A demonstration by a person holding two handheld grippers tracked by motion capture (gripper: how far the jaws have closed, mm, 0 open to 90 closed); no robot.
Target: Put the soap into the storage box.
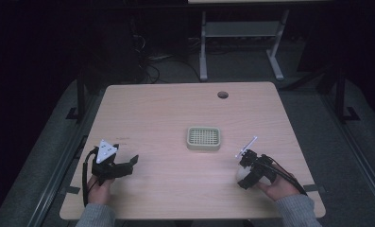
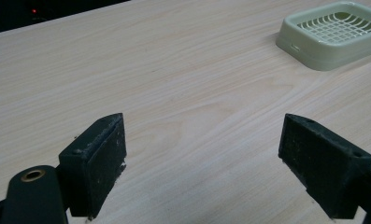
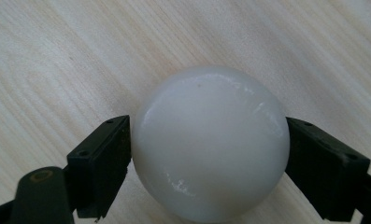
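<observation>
A smooth white ball sits between the two black jaws of my right gripper, which press on both its sides just above the wooden table. From above, that ball and my right gripper lie near the table's front right. My left gripper hovers at the front left; its jaws stand wide apart with nothing between them, as the left gripper view shows. A pale green soap dish with a slotted top rests near the table's middle, also seen as the dish ahead of the left gripper.
The light wooden table has a round cable hole near its far edge. Beyond it stand a white table frame and cables on the dark floor. Bare wood lies between the two grippers.
</observation>
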